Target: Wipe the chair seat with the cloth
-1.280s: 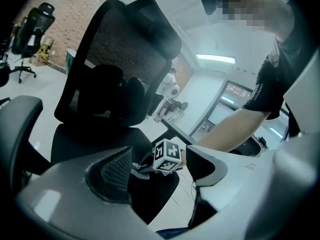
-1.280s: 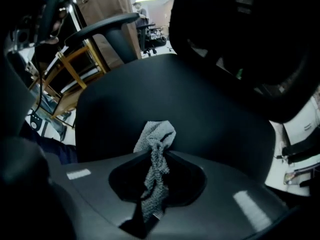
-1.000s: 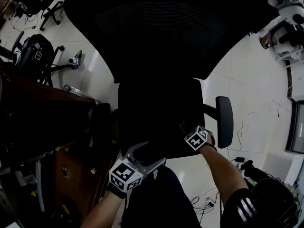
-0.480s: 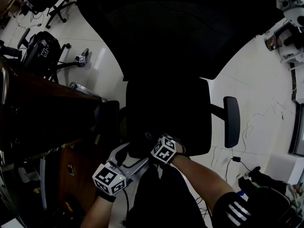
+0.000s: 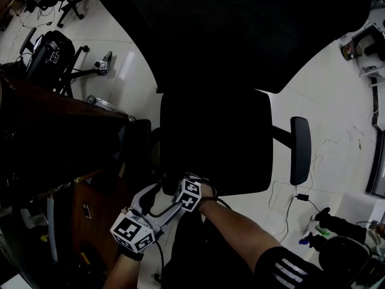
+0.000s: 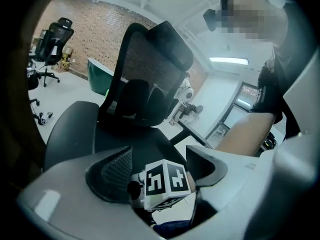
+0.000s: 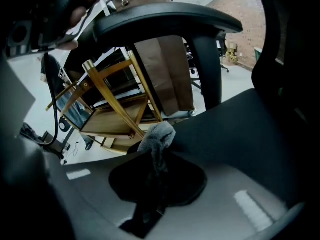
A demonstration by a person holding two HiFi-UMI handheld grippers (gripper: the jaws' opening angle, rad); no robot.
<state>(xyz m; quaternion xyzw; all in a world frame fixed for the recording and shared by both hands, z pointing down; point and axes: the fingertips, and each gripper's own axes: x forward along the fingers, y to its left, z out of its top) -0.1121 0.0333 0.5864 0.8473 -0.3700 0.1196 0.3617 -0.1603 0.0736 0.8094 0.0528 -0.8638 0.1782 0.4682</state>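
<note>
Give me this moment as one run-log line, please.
left gripper: open, empty | right gripper: shut on cloth | cloth: at seat front edge

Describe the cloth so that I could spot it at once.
Find the big black chair and go to the front corner of its seat nearest the brown desk. There the right gripper pinches the cloth: a small wad, the only grey, fuzzy thing against the smooth black seat.

The left gripper (image 6: 157, 160) gapes, a marker cube (image 6: 165, 185) between its jaws.
</note>
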